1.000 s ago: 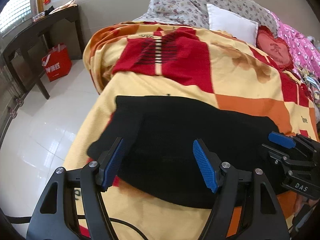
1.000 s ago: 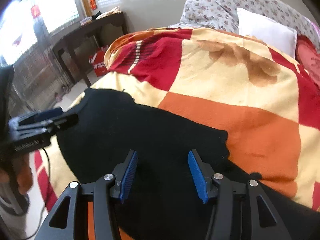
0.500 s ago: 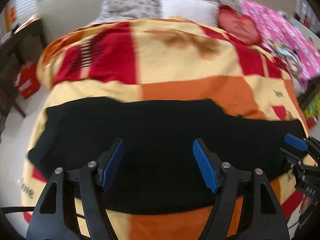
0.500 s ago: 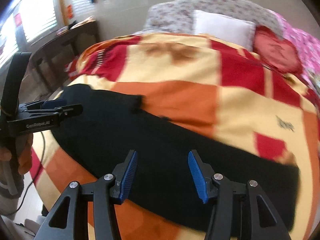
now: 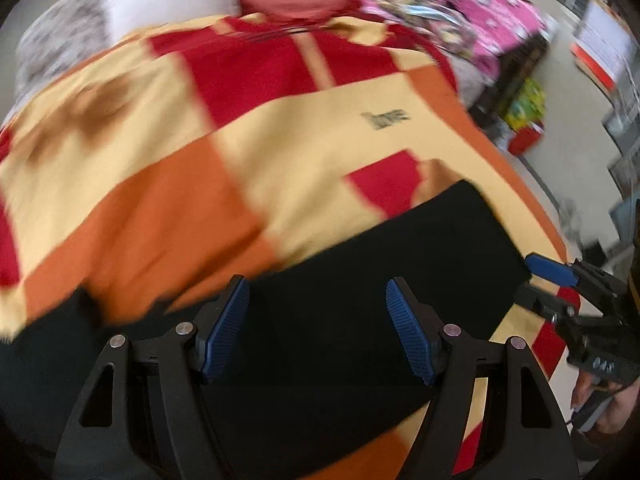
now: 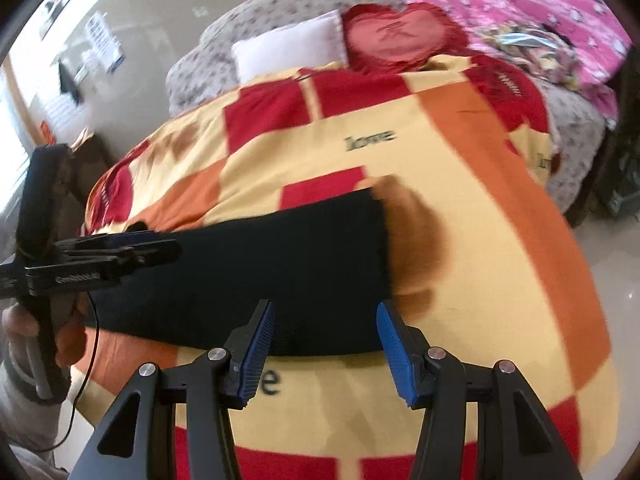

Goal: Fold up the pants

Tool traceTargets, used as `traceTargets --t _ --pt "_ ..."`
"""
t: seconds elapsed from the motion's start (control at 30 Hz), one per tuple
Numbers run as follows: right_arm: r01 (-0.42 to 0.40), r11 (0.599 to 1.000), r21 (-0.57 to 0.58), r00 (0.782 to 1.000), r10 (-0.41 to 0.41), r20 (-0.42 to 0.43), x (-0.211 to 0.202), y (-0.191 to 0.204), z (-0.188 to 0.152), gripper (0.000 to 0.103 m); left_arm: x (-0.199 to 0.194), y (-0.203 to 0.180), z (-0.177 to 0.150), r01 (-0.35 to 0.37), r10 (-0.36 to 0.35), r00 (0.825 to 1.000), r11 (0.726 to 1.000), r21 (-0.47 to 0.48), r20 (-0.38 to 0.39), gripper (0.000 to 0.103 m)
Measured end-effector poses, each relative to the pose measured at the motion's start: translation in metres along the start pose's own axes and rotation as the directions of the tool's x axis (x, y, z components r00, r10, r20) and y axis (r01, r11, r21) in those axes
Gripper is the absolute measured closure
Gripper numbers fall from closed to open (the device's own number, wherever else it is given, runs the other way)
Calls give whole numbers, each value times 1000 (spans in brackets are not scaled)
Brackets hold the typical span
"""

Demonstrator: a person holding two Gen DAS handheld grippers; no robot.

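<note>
The black pants (image 5: 360, 280) lie flat in a long strip across the near part of the patchwork blanket (image 5: 280, 128). My left gripper (image 5: 318, 328) is open and empty above the strip's middle. In the right wrist view the pants (image 6: 280, 264) end at a straight cuff edge near the middle of the frame. My right gripper (image 6: 326, 350) is open and empty just above the near edge by that end. The right gripper also shows in the left wrist view (image 5: 560, 284), and the left gripper in the right wrist view (image 6: 132, 248). Both views are blurred.
A white pillow (image 6: 292, 44), a red heart cushion (image 6: 400, 36) and pink bedding (image 6: 540, 20) lie at the bed's far end. The bed edge drops to tiled floor on the right (image 6: 624, 264). Coloured boxes (image 5: 524, 116) stand beside the bed.
Both grippers have swept to the right along the pants, from the wide waist end to the leg end. Both stayed open. The pants have not moved.
</note>
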State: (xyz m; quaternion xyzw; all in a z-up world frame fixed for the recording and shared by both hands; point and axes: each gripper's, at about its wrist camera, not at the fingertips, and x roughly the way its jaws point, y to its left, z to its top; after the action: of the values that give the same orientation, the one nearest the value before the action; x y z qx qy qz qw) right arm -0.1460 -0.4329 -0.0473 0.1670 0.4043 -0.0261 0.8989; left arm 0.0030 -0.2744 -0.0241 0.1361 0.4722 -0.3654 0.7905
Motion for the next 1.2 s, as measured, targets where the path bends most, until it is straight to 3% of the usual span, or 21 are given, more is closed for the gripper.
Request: traceTargets --t 0.07,0.2,0.4,0.63,0.7,0.77,0.8,0.87,0.97,1.03,1.2 --pt "18 1000 15 1000 -18 0 -5 -10 -3 50 11 -15 11 33 -33 999 998 52 -5 32" --pt "-34 998 44 999 35 -19 1 -21 -6 50 39 -43 37 85 -80 996 988 127 -43 32" --pt "-96 994 61 995 96 6 7 -21 -11 48 66 -70 60 128 -116 990 977 172 -79 32" --pt "-167 982 87 985 162 58 16 -16 -10 47 78 -92 65 208 -188 977 949 236 -103 32" --pt "-205 974 101 978 198 71 19 -16 -10 48 79 -101 62 207 -188 978 937 281 -92 41" --pt "-218 971 102 975 210 79 22 -16 -8 55 78 -109 57 185 -171 983 922 339 -73 57" --pt "-225 968 110 973 217 81 24 -17 -7 66 78 -111 56 180 -167 984 921 345 -67 60" --pt "-263 952 155 964 252 90 31 -24 -5 79 77 -109 57 188 -176 982 926 328 -68 72" --pt "-298 937 183 954 285 98 34 -26 -1 85 71 -88 67 274 -259 962 934 231 -91 88" --pt "-312 937 160 948 296 117 26 -17 6 85 56 -76 71 310 -302 951 932 189 -72 88" --pt "-366 931 13 922 360 144 -3 31 36 87 -20 -31 73 251 -263 963 954 164 57 88"
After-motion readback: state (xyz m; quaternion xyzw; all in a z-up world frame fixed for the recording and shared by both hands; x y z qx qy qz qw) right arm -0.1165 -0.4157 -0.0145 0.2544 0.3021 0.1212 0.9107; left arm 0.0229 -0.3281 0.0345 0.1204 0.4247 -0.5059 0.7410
